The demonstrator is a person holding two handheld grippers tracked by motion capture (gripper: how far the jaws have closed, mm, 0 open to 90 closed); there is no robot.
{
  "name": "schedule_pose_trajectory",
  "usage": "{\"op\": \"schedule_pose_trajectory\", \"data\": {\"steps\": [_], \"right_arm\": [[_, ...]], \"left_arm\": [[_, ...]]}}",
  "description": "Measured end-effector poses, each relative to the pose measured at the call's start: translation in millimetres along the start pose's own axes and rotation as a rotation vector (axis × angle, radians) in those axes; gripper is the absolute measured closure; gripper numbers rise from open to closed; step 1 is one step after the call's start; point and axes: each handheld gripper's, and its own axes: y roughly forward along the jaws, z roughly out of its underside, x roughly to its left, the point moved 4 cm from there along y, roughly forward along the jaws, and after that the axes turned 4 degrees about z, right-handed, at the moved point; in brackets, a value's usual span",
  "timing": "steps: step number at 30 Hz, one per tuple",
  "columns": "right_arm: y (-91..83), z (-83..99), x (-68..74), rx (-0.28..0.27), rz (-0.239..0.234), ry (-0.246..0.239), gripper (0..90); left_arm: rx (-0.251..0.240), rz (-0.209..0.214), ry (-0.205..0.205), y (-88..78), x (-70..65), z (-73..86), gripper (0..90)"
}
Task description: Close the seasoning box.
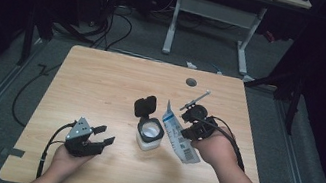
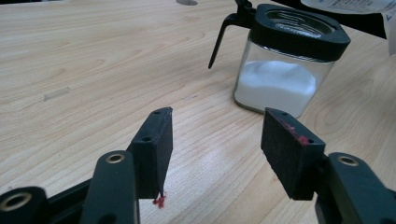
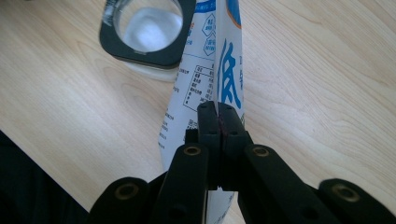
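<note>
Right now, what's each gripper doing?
Left gripper: open, holding nothing.
Right gripper: closed on the white-and-blue printed packet beside the open glass jar.

High view: from above the near edge, looking forward and down over the whole bench (image 1: 103, 76).
Left gripper view: low, close, facing the jar (image 2: 285, 74).
Right gripper view: close, looking down.
Shared: the jar.

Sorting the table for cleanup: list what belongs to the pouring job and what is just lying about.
In use:
- square glass jar of white powder, black flip lid open
- white-and-blue printed pouch, clamped in right gripper

Lying about:
- left gripper, open and holding nothing
- floor cables
</note>
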Motion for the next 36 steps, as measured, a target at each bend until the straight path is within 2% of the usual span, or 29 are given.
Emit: {"op": "schedule_pose_trajectory", "data": {"steps": [18,36], "right_arm": [[16.7,31.6,-39.1,0.043,0.037,0.105,90.0],[38.5,56.0,-73.3,0.068,0.067,0.18,90.0]], "left_arm": [[0.011,0.003,-0.002,1.6,-0.3,1.5,45.1],[0.028,0.009,-0.013,3.2,-0.2,3.1,44.7]]}}
